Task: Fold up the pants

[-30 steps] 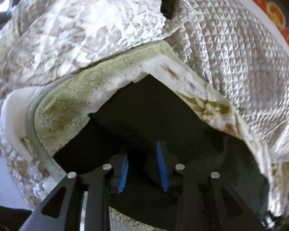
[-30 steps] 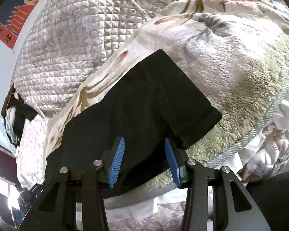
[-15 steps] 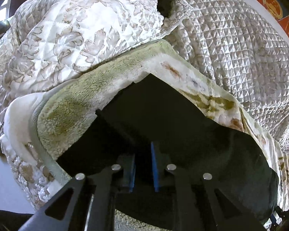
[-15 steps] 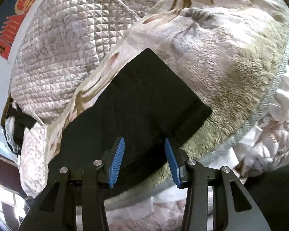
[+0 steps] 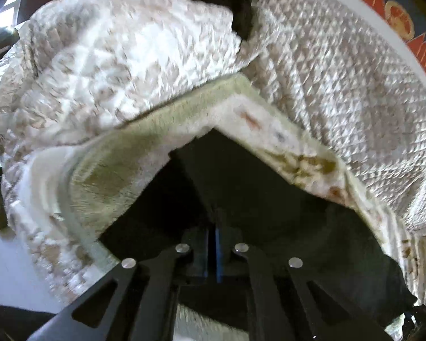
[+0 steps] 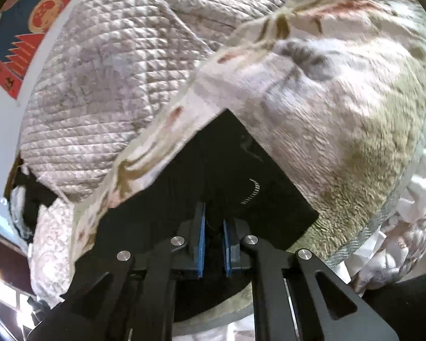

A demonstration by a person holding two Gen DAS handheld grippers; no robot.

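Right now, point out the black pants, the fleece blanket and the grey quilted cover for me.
black pants (image 6: 235,167), right wrist view, on the flat cloth ahead of the fingers.
fleece blanket (image 6: 355,119), right wrist view, on its fuzzy top right of the pants.
grey quilted cover (image 5: 340,79), left wrist view, on its diamond-stitched surface.

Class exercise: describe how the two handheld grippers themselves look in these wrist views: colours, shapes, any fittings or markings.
Left gripper and right gripper match: flat black angular frames with triangular cut-outs, four round silver bolt heads each, and two narrow fingers faced with blue pads. No cables, lettering or sleeves are visible.
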